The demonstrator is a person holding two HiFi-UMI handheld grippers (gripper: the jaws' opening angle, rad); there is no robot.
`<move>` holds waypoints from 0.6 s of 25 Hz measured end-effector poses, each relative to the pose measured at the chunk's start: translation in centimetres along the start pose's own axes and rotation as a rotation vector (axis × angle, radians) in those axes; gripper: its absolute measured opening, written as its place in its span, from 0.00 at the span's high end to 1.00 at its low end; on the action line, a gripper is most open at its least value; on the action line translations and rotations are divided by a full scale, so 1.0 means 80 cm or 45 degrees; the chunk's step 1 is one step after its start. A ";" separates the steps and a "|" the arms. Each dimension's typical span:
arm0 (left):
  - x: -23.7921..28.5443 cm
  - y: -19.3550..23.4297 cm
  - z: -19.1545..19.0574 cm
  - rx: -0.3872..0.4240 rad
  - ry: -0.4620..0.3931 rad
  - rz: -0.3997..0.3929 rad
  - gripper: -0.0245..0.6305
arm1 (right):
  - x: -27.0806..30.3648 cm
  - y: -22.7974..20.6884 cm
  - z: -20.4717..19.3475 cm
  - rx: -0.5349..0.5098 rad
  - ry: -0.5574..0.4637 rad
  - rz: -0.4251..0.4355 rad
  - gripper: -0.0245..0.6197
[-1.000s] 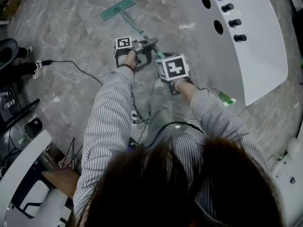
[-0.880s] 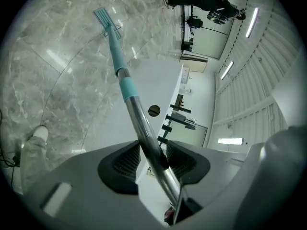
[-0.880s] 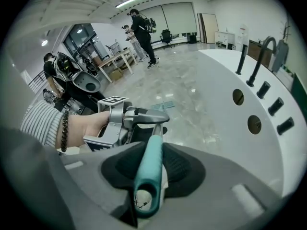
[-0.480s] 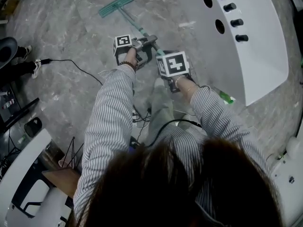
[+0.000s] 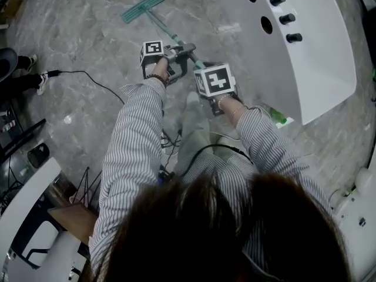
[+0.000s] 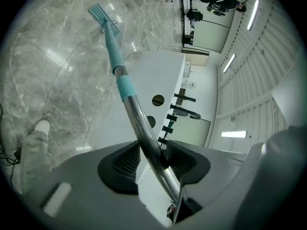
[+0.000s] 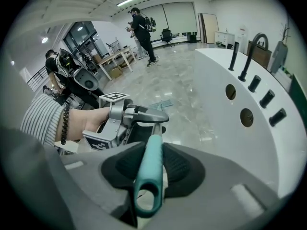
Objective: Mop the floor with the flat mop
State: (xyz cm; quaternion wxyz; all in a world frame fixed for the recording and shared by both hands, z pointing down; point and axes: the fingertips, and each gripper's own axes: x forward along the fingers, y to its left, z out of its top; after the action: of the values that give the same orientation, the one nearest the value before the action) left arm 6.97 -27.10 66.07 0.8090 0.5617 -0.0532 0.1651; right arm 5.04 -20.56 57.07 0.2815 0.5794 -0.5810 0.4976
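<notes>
The flat mop (image 5: pixel 143 9) lay head-down on the floor (image 5: pixel 82 46) ahead; the left gripper (image 6: pixel 152 158), jaws just eased slightly wider, pinched its steel shaft, presumably steering, while the right gripper (image 7: pixel 153 164) clamped the teal end to push.

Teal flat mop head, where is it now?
Head view: the teal mop head lies on the grey marble floor, upper left, beyond its handle, left of the white counter.

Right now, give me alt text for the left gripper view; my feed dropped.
The left gripper clamps the steel shaft of the flat mop, which runs up and left to its teal head on the grey marble floor. A white counter with black taps stands to the right.
</notes>
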 end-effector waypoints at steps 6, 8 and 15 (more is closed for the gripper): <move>0.015 0.021 -0.086 0.009 0.029 0.017 0.69 | -0.042 -0.010 -0.077 0.011 -0.028 -0.011 0.79; 0.022 0.029 -0.127 -0.001 0.018 0.002 0.69 | -0.063 -0.014 -0.113 0.012 -0.042 -0.006 0.79; 0.053 0.077 -0.297 -0.003 0.026 -0.002 0.69 | -0.145 -0.036 -0.268 -0.012 -0.071 -0.002 0.79</move>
State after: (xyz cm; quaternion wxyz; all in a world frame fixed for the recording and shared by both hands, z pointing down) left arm 6.57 -2.27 64.03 0.8103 0.5589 -0.0447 0.1703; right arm 4.41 3.84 54.76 0.2680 0.5921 -0.5905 0.4783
